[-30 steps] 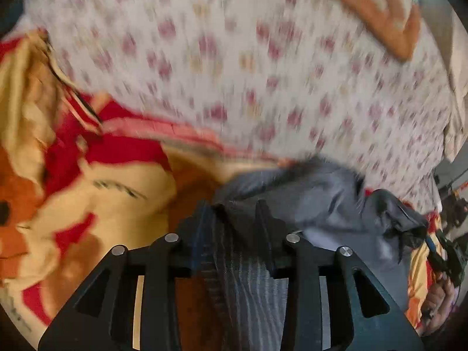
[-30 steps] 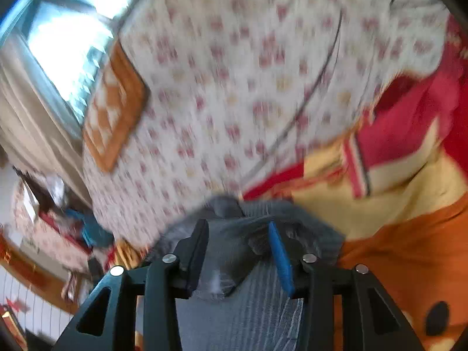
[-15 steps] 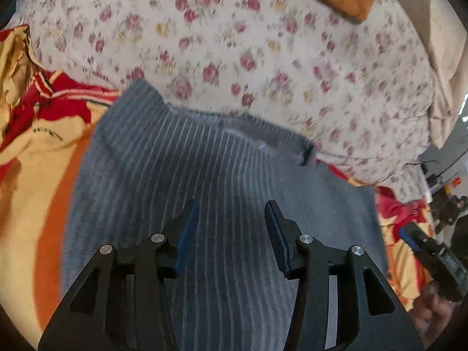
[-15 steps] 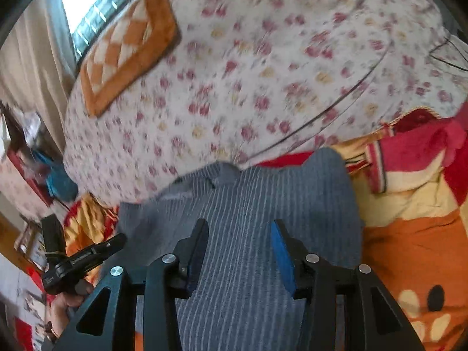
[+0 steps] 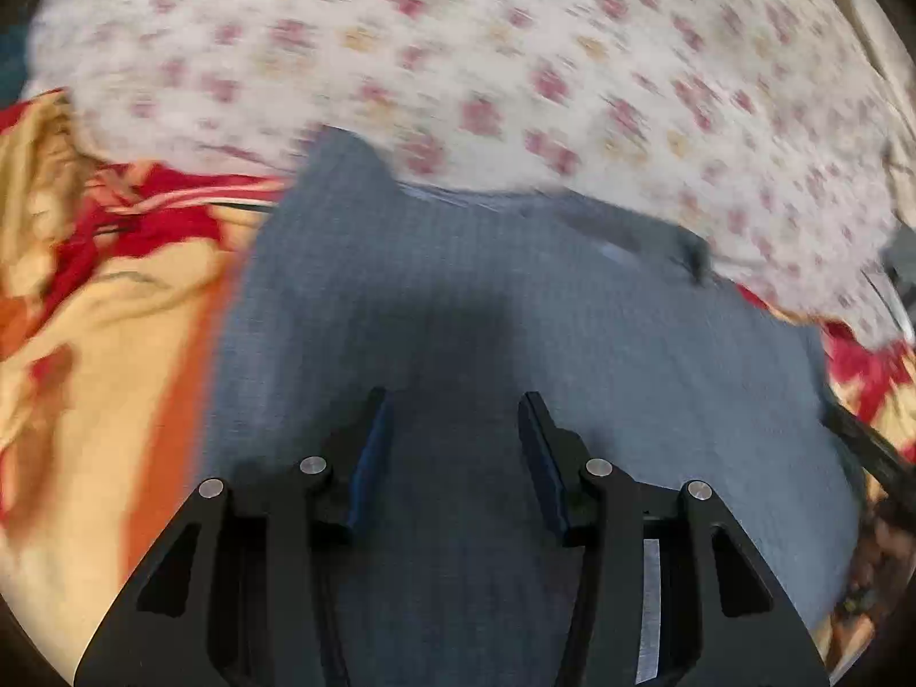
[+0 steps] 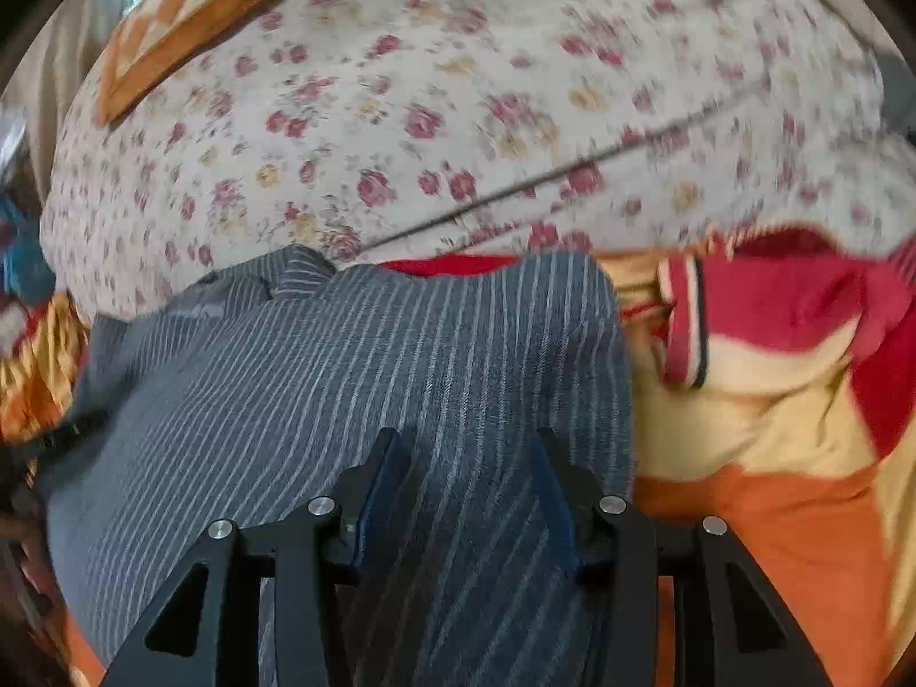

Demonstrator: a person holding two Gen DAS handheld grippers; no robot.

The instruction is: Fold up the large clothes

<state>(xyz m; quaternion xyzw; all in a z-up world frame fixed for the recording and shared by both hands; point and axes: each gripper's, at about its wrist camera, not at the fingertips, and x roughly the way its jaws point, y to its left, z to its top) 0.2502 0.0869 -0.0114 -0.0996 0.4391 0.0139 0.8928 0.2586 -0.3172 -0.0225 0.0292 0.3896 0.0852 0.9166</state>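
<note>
The left tool (image 5: 452,418) now hovers with its jaws apart and empty, having let go of the bunched grey shirt (image 5: 515,309). The shirt now lies spread flat on the bed's orange blanket (image 5: 114,355), just below the floral sheet (image 5: 515,57). The right tool (image 6: 466,458) has also released and hangs apart, empty. A fold looks finished. No containers show.

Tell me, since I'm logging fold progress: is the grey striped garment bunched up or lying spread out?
Spread out: the grey striped garment lies flat across the orange and red blanket, its stripes running smooth, with neither gripper's fingers pinching it.
</note>
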